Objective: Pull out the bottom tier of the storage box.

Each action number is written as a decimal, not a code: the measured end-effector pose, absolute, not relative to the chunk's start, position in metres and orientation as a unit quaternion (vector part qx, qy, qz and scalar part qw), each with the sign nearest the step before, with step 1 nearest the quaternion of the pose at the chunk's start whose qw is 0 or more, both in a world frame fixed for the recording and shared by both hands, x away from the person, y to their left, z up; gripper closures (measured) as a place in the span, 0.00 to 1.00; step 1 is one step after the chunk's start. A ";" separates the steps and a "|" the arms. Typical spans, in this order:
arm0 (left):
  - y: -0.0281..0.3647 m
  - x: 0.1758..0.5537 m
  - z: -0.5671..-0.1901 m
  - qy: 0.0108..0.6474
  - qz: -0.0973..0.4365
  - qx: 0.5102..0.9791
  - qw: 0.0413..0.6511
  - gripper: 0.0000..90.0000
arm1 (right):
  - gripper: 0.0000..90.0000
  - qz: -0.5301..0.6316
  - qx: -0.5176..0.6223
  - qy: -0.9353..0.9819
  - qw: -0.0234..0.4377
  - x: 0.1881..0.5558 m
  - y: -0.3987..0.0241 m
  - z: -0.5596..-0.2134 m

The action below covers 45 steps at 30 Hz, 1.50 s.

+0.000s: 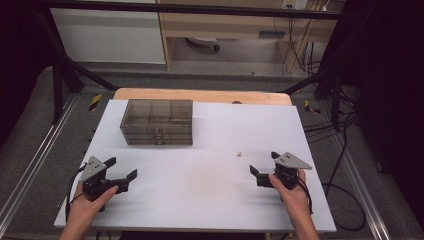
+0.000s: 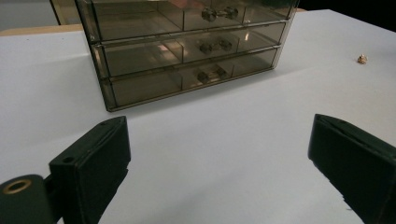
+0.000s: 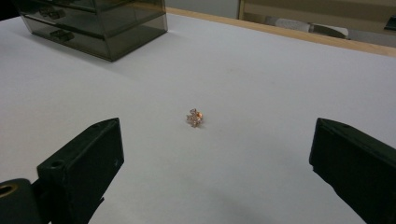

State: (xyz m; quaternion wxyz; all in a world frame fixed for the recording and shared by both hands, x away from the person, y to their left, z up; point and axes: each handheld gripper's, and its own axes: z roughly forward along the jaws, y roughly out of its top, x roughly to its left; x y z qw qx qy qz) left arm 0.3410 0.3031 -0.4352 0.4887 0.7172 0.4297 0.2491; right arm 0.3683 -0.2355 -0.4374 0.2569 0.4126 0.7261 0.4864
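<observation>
**Presently: both grippers open and empty, small ornament lying loose on the table**

High view. The left gripper and the right gripper sit low over the near part of the white table, each held in one hand, well apart from each other. Both sets of jaws stand wide with nothing between them. A smoky transparent drawer box stands toward the far left of the table. A tiny pale ornament lies on the bare surface, just ahead of the right gripper and well apart from the box. At this range its form cannot be told.

Left gripper view. The jaws spread to either edge of the frame, with bare table between them. The drawer box faces the camera and shows three stacked drawers, each with a small handle at its front; all appear closed. The ornament appears as a speck far off at the right.

Right gripper view. The jaws stand equally wide and empty. The ornament lies between and beyond them, resolved as a small gold-coloured, sparkling cluster resting on the table, touching neither jaw. A corner of the drawer box shows at the upper left.
</observation>
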 end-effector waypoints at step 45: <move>0.262 0.363 -0.425 0.315 0.317 0.831 0.331 0.09 | 0.04 0.470 0.434 0.722 0.263 0.359 -0.240 -0.432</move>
